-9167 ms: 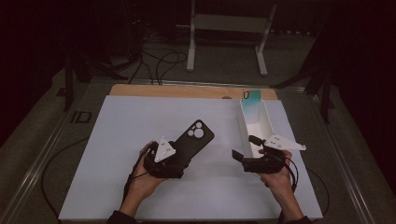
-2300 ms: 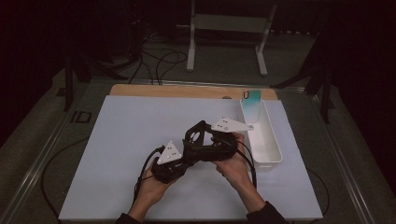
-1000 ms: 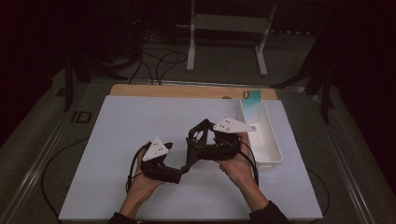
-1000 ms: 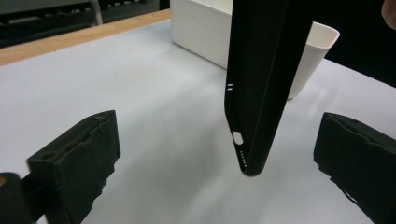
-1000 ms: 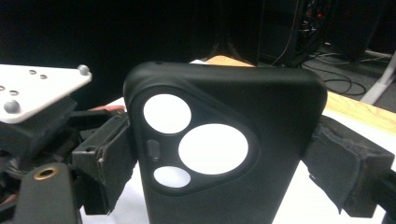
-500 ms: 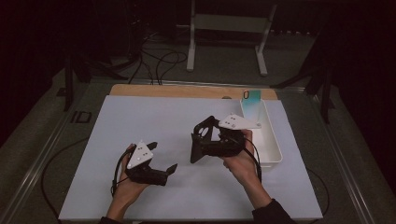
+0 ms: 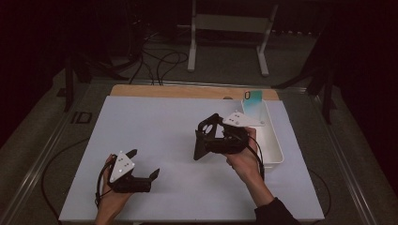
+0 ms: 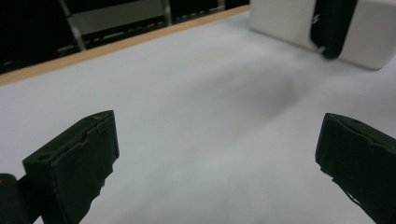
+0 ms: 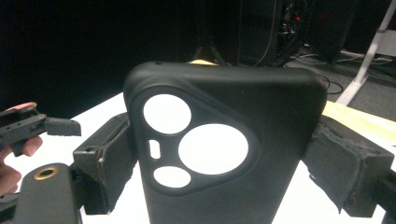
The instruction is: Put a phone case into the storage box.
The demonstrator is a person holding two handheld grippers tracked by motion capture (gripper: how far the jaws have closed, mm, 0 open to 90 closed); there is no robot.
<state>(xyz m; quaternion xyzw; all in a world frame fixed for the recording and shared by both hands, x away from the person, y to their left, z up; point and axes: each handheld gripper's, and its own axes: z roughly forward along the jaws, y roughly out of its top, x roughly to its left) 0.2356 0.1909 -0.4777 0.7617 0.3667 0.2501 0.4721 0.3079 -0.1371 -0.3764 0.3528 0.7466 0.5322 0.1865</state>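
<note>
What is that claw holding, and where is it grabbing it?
The right gripper holds a black phone case, pinched by its two long side edges. The left gripper is open and holds nothing.

From above and behind our own side of the table (image 7: pixel 155 122), we look forward and down in the high view, far enough back to take in the whole white surface and the dark floor beyond it. In the left gripper view we sit low, close over the table, looking along the wide-apart jaws across it toward the white tray (image 8: pixel 289 21) that the high view shows at the table's right edge (image 7: pixel 274 150). In the right gripper view we look very near, between the jaws, at the black phone case (image 9: pixel 219 154), with the left gripper (image 9: pixel 32 128) farther off; the high view shares both (image 7: pixel 206 136) (image 7: pixel 143 164).
</note>
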